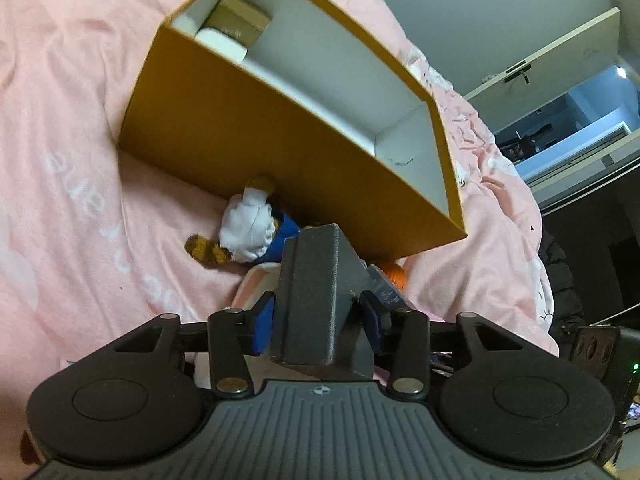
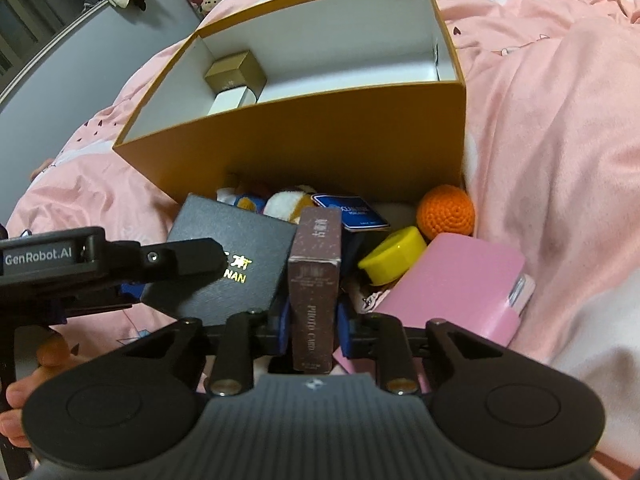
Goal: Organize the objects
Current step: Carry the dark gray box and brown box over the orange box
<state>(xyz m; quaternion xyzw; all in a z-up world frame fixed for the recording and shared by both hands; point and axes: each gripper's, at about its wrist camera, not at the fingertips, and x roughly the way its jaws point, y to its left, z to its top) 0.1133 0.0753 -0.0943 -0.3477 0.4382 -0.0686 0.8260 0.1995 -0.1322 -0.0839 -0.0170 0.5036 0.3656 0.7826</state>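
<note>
An open orange box [image 1: 248,136] with a white inside lies on the pink bedspread; it also shows in the right wrist view [image 2: 320,136]. A gold box [image 2: 236,72] and a white box [image 2: 230,100] sit in its left end. My left gripper [image 1: 316,312] is shut on a black box [image 1: 320,292], also visible in the right wrist view [image 2: 228,264], held in front of the orange box. My right gripper [image 2: 314,320] is shut on a brown photo card box [image 2: 316,280], held upright just right of the black box.
In front of the orange box lie a plush toy [image 1: 248,228], an orange crocheted ball [image 2: 446,212], a yellow round lid [image 2: 394,256], a pink case [image 2: 452,288] and a blue card box [image 2: 350,212]. Pink bedspread [image 2: 540,140] spreads all around.
</note>
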